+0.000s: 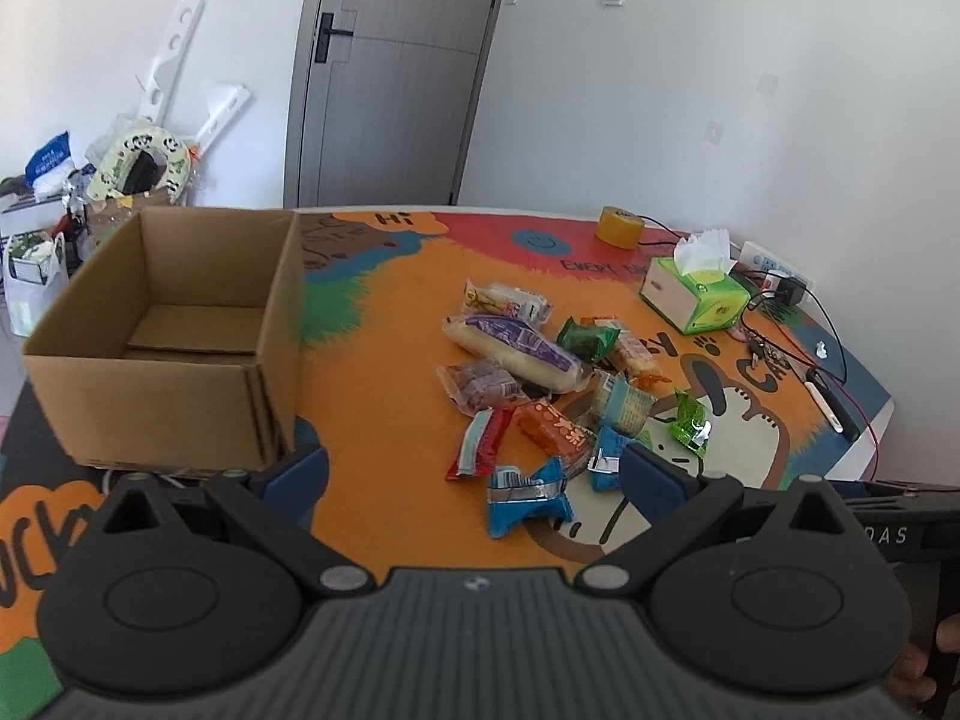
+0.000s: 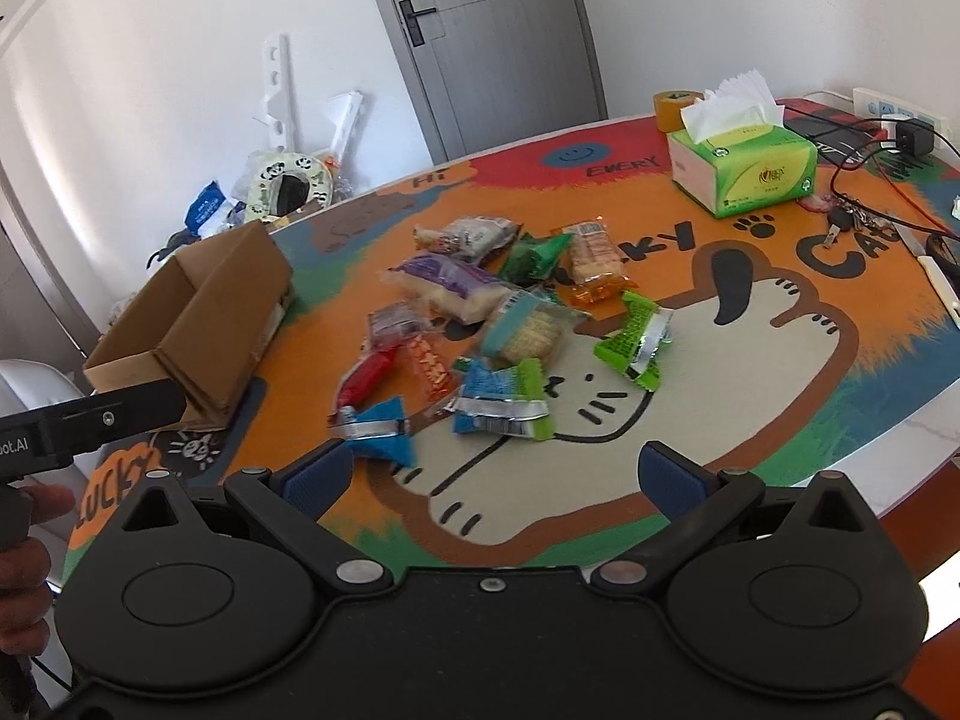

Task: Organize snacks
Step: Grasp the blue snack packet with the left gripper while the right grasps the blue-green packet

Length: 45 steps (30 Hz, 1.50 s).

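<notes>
A pile of wrapped snacks (image 1: 528,384) lies on the colourful table mat, also in the right wrist view (image 2: 480,324). It includes a long purple-and-white pack (image 1: 516,351), a red bar (image 1: 480,441), blue packets (image 1: 522,495) and a green packet (image 2: 636,339). An empty open cardboard box (image 1: 180,330) stands left of the pile; it also shows in the right wrist view (image 2: 198,324). My left gripper (image 1: 474,471) is open and empty above the near blue packets. My right gripper (image 2: 492,471) is open and empty, just short of the pile.
A green tissue box (image 2: 744,165), a yellow tape roll (image 1: 618,227), keys (image 2: 840,219), cables and a power strip (image 2: 900,114) sit at the table's far right. Clutter and bags (image 1: 120,174) stand by the wall behind the box. A grey door (image 1: 396,66) is behind the table.
</notes>
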Each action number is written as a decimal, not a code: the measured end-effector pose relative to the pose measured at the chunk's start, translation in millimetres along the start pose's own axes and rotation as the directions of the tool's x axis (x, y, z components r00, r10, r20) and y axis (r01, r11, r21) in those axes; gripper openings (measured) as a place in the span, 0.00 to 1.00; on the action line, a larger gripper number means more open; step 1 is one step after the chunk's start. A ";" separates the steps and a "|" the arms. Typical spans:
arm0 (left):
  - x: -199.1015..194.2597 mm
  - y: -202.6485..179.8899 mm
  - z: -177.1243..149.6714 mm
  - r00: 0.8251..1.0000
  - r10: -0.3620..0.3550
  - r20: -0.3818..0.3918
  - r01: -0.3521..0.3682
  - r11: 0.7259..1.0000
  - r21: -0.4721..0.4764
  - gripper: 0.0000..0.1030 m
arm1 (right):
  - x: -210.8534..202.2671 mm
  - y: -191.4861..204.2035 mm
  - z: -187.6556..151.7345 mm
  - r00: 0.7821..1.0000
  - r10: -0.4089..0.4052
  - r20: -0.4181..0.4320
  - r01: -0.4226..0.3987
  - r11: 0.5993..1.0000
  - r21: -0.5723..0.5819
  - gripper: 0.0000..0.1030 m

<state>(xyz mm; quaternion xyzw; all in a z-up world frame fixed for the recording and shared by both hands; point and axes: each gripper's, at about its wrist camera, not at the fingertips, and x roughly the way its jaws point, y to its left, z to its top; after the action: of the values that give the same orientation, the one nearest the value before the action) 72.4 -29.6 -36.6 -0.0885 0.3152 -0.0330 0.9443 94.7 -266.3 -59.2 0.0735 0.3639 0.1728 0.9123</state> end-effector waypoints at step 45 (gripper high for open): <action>96.6 -16.3 -25.4 0.995 -0.035 -0.090 0.029 0.997 -0.072 0.29 | 80.1 -27.3 -3.2 0.994 0.080 0.073 -0.082 0.996 0.034 0.73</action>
<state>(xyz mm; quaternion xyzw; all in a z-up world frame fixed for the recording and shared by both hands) 134.2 -60.8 -110.4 -0.1253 0.3574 -0.0411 0.9246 153.8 -262.2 -119.8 0.1110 0.3308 0.2002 0.9155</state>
